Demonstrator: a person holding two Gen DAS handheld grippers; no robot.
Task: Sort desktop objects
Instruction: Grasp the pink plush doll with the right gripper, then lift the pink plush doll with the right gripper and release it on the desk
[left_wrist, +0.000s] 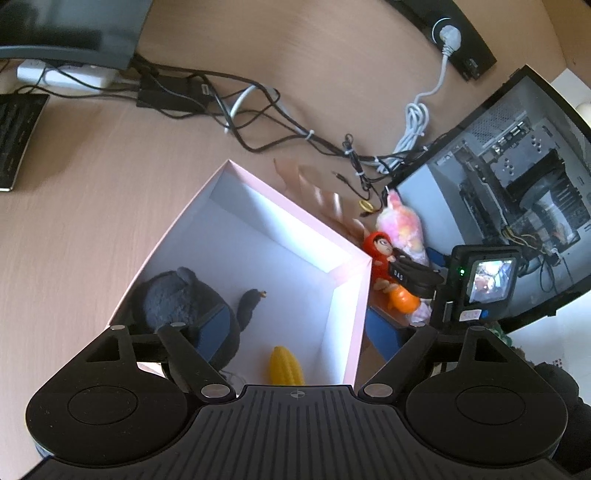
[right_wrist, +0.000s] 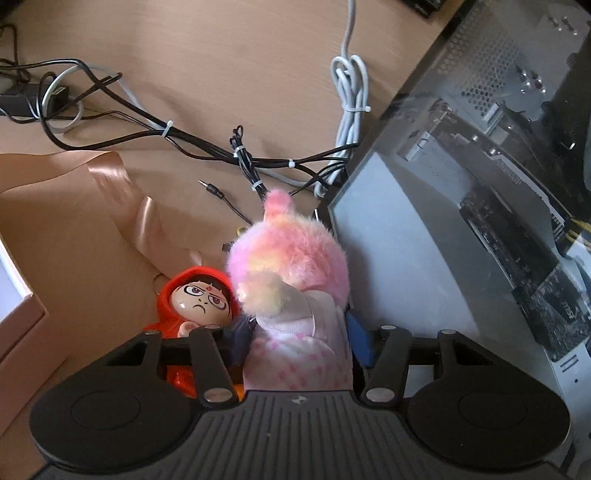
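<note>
An open white box (left_wrist: 351, 295) with a pink rim holds a grey plush (left_wrist: 173, 299), a small black toy (left_wrist: 248, 304) and a yellow corn toy (left_wrist: 285, 365). My left gripper (left_wrist: 297, 332) hangs open over the box's near corner; its left pad is by the grey plush and its right pad is outside the box wall. Right of the box, a pink fluffy plush doll (right_wrist: 291, 258) stands against the computer case. My right gripper (right_wrist: 299, 343) is shut on its lower body. A red-hooded doll (right_wrist: 199, 302) leans beside it on the left, touching it.
A glass-sided computer case (right_wrist: 461, 206) stands close on the right. Tangled black and white cables (right_wrist: 240, 155) and a loose audio plug (right_wrist: 210, 189) lie behind the dolls. A shiny ribbon (right_wrist: 110, 177) curls on the desk. A monitor base (left_wrist: 74, 33) and keyboard (left_wrist: 14, 136) sit far left.
</note>
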